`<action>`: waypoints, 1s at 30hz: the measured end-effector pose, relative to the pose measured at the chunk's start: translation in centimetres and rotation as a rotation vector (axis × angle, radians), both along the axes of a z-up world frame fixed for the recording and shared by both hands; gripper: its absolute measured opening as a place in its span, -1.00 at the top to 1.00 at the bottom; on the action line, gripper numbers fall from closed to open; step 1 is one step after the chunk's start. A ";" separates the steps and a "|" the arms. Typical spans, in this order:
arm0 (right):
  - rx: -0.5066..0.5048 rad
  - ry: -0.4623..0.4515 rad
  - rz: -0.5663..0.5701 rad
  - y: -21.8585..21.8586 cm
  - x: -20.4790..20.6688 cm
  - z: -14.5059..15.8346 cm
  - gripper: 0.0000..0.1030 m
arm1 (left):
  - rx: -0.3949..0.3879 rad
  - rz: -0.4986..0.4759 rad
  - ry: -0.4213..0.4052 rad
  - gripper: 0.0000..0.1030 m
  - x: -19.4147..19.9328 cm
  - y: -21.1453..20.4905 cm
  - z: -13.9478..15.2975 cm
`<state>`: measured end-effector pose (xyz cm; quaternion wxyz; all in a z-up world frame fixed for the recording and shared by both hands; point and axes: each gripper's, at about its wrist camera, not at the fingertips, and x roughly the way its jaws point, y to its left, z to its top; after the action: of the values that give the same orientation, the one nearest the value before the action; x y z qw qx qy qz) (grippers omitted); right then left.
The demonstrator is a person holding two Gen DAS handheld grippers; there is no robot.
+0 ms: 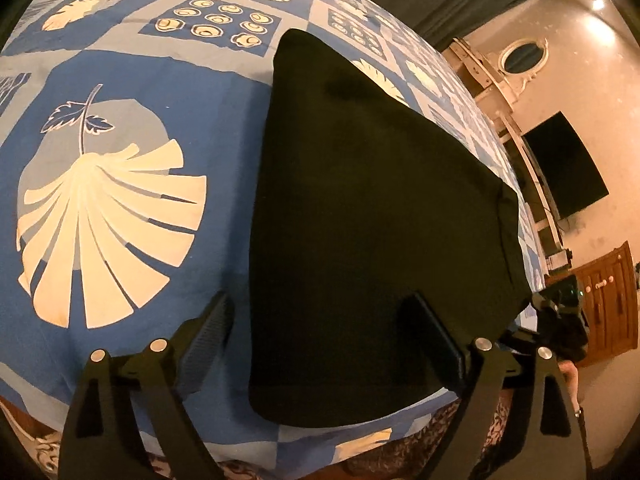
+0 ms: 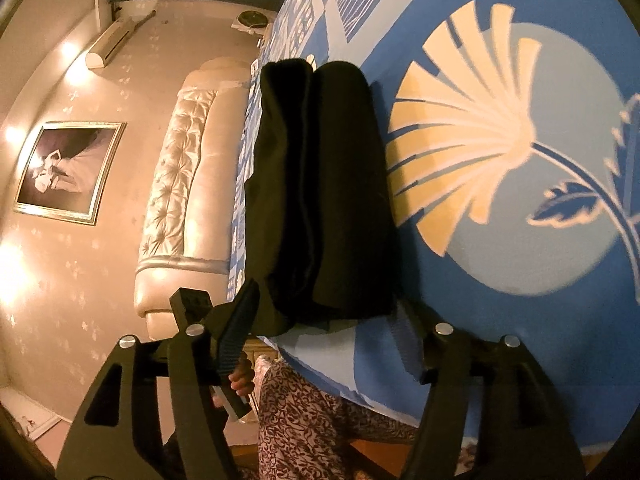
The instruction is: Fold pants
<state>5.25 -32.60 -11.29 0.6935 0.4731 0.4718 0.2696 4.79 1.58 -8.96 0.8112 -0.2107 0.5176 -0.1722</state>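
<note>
The black pants [image 1: 372, 220] lie folded into a compact stack on the blue patterned bedsheet [image 1: 132, 80]. My left gripper [image 1: 320, 332] is open, its fingers straddling the near left edge of the stack, holding nothing. In the right wrist view the folded pants [image 2: 320, 184] show their layered edges on the bedsheet [image 2: 520, 260]. My right gripper [image 2: 324, 328] is open, with its jaws on either side of the near end of the stack. The right gripper also shows at the far corner of the pants in the left wrist view [image 1: 552, 312].
The bed edge runs near the pants [image 1: 360, 440]. A tufted headboard [image 2: 188, 200] and a framed picture [image 2: 68, 168] stand on the wall side. A dark screen [image 1: 568, 164] and wooden cabinet [image 1: 608, 300] stand beyond the bed.
</note>
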 end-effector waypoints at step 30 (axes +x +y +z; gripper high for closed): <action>-0.988 -0.142 -0.068 10.4 -5.7 6.8 -0.78 | 0.512 0.191 -0.307 -0.73 -9.5 -5.1 6.2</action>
<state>-0.47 -22.24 -4.50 0.8734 0.0837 0.4791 0.0227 -4.66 -3.50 -2.72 0.9191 -0.0188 0.3935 0.0108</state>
